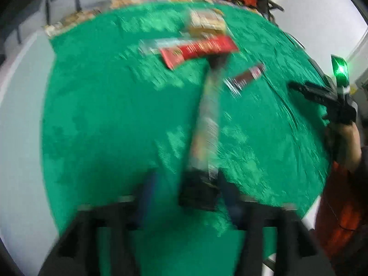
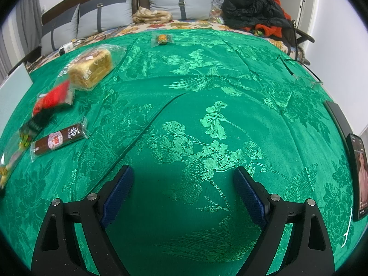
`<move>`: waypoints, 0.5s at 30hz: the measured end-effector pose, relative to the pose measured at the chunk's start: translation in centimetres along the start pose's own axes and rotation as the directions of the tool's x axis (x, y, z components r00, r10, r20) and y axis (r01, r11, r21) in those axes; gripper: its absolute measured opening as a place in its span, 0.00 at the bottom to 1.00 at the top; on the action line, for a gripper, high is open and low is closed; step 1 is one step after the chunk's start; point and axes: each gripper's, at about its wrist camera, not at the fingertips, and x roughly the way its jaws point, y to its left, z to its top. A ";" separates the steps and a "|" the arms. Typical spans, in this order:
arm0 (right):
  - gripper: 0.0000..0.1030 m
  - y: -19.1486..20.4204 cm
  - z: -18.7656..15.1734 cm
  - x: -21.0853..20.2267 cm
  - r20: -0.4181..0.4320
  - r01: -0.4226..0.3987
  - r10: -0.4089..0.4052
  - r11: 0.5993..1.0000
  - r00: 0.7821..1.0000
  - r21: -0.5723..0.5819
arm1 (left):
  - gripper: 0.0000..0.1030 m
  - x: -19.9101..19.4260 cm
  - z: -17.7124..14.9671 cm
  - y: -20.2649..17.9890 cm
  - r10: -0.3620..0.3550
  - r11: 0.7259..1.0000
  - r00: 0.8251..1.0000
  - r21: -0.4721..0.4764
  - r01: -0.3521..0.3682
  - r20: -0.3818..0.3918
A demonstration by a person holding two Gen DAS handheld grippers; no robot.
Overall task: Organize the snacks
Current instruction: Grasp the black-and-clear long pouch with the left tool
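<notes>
**Right wrist view sharp, left wrist view blurred: snacks grouped at the left of the bed**

Right wrist camera gives me the clearest look. A green patterned cloth [image 2: 207, 87] covers most of the bed, with grey pillows [image 2: 179, 2] along the far headboard and a heap of black and orange clothing [image 2: 253, 9] at the far right.

The snacks sit mostly on the left side of the cloth. A bagged bread loaf [image 2: 92, 69] lies furthest back of that group. Just nearer than it is a red packet [image 2: 53, 99], blurred in this view. A long pale packet [image 1: 207, 126] runs from just below the red packet toward the left gripper [image 1: 187, 177]. A brown bar [image 2: 58, 139] in clear wrap lies near them, slightly to the right. One small packet [image 2: 162, 39] lies alone at the far edge of the cloth, well apart from the rest. A phone [image 2: 360, 177] rests at the right edge.

My right gripper [image 2: 182, 170] hangs over bare cloth, well right of the snacks, with its blue pads spread wide and nothing between them.

On the left gripper the fingers stand apart with the near end of the long pale packet between them. Green cloth shows between the left finger and the packet. The blur stops me telling whether the right finger touches it.
</notes>
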 end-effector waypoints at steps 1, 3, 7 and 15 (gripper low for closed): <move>0.88 0.0 0.0 0.0 0.000 0.000 0.000 1.000 1.000 0.000 | 0.73 -0.4 0.5 0.0 0.012 1.000 0.999 -0.008 -0.012 0.041; 0.88 0.0 0.0 0.0 0.000 0.000 0.000 1.000 1.000 0.000 | 0.73 -0.4 1.8 -0.1 -0.010 0.999 0.998 -0.033 0.012 0.062; 0.88 0.0 0.0 0.0 0.000 -0.001 0.001 1.000 1.000 0.000 | 0.73 1.5 4.9 -1.9 -0.036 0.999 0.996 -0.017 0.037 0.077; 0.88 0.0 0.0 0.0 0.000 -0.002 0.002 1.000 1.000 0.001 | 0.15 4.6 5.0 -5.1 0.085 0.996 0.996 0.038 -0.086 0.028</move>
